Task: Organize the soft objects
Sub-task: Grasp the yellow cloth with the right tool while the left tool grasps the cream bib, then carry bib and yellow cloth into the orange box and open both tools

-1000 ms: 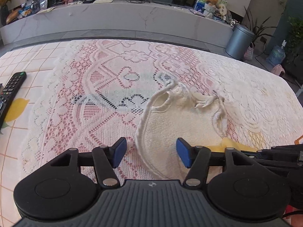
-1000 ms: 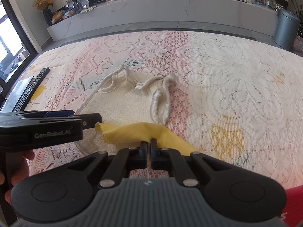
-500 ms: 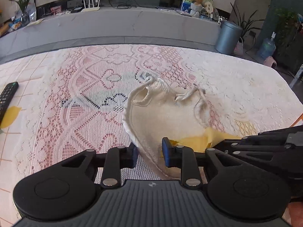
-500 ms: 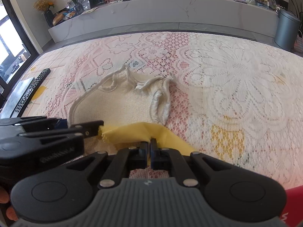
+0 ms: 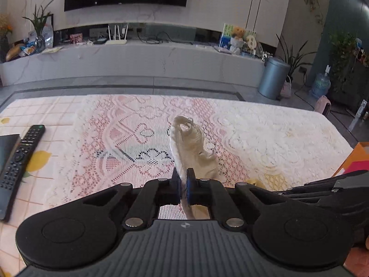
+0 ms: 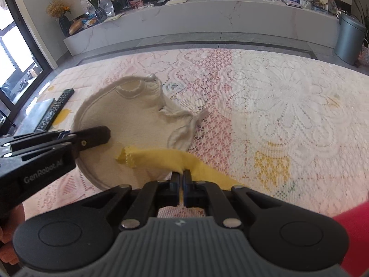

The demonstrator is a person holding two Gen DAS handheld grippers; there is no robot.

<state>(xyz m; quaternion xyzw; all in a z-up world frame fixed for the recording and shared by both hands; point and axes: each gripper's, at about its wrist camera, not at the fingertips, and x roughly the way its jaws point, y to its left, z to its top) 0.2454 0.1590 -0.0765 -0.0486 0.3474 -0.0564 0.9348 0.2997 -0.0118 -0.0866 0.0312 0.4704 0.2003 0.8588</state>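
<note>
Cream bib [image 6: 129,120], lower left of frame, pinched at its rim by left gripper [image 5: 182,185], jaws closed; right gripper [image 6: 181,185] jaws clamp yellow cloth [image 6: 161,159], likely to carry both together.

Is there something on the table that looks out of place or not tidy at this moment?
Nothing is spilled or damaged. The cream bib is lifted and crumpled at one edge, pinched by the left gripper. The yellow cloth, pinched by the right gripper, drapes partly over it. A remote control lies among the soft things.
</note>
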